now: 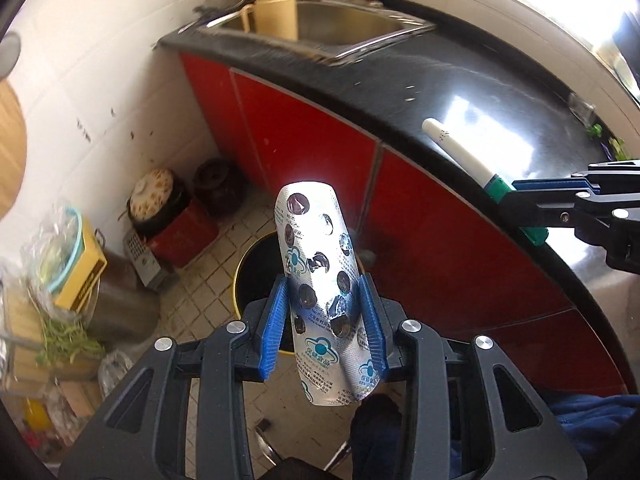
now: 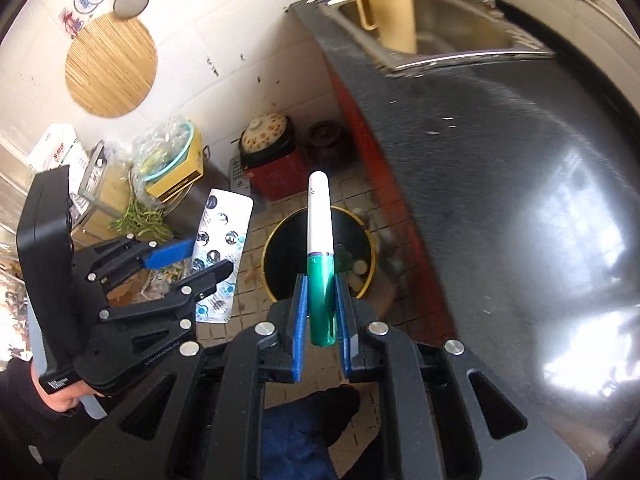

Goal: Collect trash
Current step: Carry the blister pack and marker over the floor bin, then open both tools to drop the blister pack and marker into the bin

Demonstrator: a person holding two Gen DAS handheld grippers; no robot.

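Left wrist view: the empty pill sheet (image 1: 320, 276) is silver, with popped holes. It sticks up between the blue pads (image 1: 276, 324) of the left gripper (image 1: 324, 320). The jaws are partly closed and squeeze the sheet's long edges. This gripper points steeply down, over a black bin with a yellow rim (image 1: 256, 268) on the tiled floor (image 1: 200, 292).

The right gripper (image 2: 322, 312) points down too. Its jaws are almost closed on the green end of a white and green pen (image 2: 320, 248), which sticks out over the same bin (image 2: 288, 248). Some trash already lies in the bin.

A black counter (image 2: 500, 168) with red cupboard doors (image 1: 420, 216) runs beside the bin. A steel sink (image 2: 448, 28) with a yellow jug (image 2: 394, 12) is at its far end. A hand (image 2: 64, 400) holds the left gripper's handle.
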